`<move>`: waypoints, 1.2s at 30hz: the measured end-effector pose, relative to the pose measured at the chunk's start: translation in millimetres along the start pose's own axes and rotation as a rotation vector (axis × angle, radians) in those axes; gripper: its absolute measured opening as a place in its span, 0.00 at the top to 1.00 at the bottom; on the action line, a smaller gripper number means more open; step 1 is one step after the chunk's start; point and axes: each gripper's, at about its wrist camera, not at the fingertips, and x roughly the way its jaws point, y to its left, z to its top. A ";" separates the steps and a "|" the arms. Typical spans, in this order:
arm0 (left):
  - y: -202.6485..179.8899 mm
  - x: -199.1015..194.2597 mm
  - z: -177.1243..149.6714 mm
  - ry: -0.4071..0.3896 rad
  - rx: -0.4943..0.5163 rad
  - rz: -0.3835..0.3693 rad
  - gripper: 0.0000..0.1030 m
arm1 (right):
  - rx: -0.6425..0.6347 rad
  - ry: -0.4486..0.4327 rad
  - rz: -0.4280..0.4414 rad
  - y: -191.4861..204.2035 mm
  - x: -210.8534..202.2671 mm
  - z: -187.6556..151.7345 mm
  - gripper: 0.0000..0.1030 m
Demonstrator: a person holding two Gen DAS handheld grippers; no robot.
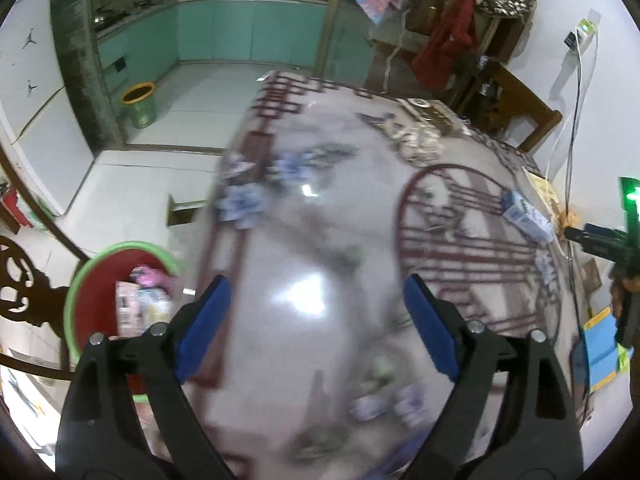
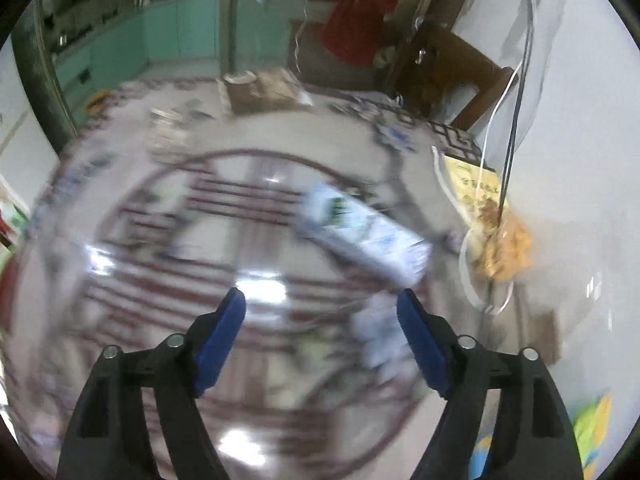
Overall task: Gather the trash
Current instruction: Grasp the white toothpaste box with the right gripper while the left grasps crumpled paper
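Observation:
A white and blue wrapper (image 2: 366,238) lies on the patterned round table (image 2: 240,208), ahead and right of my open, empty right gripper (image 2: 322,300). The same wrapper shows far right in the left wrist view (image 1: 526,216). My left gripper (image 1: 318,290) is open and empty above the table's near left part (image 1: 320,220). A red bin with a green rim (image 1: 96,292) stands on the floor left of the table and holds pink and yellow packets (image 1: 138,306). The right gripper body shows at the right edge of the left wrist view (image 1: 612,240).
A brown box (image 2: 260,92) sits at the table's far edge. A yellow packet (image 2: 476,184) and an orange snack bag (image 2: 504,248) lie at the table's right edge by hanging cables (image 2: 516,120). A carved wooden chair (image 1: 24,284) stands left of the bin.

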 end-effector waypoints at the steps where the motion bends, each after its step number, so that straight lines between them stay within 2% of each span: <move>1: -12.2 5.0 1.1 0.003 -0.001 -0.007 0.15 | -0.031 0.024 -0.007 -13.1 18.3 5.5 0.24; 3: -36.7 15.9 6.8 0.011 -0.007 -0.017 0.15 | -0.074 0.074 0.004 -35.0 48.9 14.1 0.24; 6: -71.0 38.6 23.2 0.025 -0.003 -0.028 0.14 | -0.110 0.138 0.067 -58.4 93.2 23.9 0.24; 8: -84.9 52.6 36.6 0.031 0.004 -0.028 0.14 | -0.119 0.152 0.105 -68.6 112.0 29.6 0.24; 11: -111.0 86.3 65.9 0.011 0.031 -0.010 0.12 | -0.123 0.150 0.178 -72.5 128.3 36.4 0.22; 13: -120.1 109.9 81.9 0.011 0.035 0.000 0.11 | -0.132 0.141 0.215 -71.8 135.2 39.7 0.16; 15: -126.8 134.5 98.1 0.021 0.029 -0.008 0.11 | -0.135 0.144 0.269 -69.3 140.0 40.8 0.16; 17: -133.2 157.4 113.8 0.014 0.031 -0.015 0.11 | -0.142 0.143 0.287 -67.2 143.6 41.3 0.17; 18: -139.1 174.1 123.7 0.012 0.045 -0.008 0.11 | -0.148 0.145 0.291 -66.0 146.1 41.2 0.18; 23: -154.0 233.4 154.4 0.023 0.058 0.029 0.11 | -0.129 0.104 0.321 -66.6 143.9 39.8 0.46; 26: -155.9 259.5 163.3 0.051 0.028 0.016 0.12 | -0.102 0.086 0.333 -65.4 140.4 34.6 0.48; 27: -156.9 264.8 164.0 0.060 0.025 0.014 0.19 | -0.095 0.080 0.332 -64.3 138.9 32.4 0.49; 28: -157.2 270.8 163.5 0.073 0.022 0.014 0.37 | -0.080 0.075 0.339 -63.2 136.5 29.4 0.49; 30: -155.3 276.8 160.2 0.084 0.028 0.035 0.54 | -0.049 0.071 0.362 -61.5 132.8 24.2 0.50; 32: -153.7 270.5 158.2 0.076 0.035 0.024 0.60 | -0.026 0.067 0.370 -57.8 128.6 19.8 0.51; 36: -142.1 232.8 146.7 0.051 0.034 0.024 0.61 | 0.054 0.065 0.416 -47.0 113.7 8.1 0.51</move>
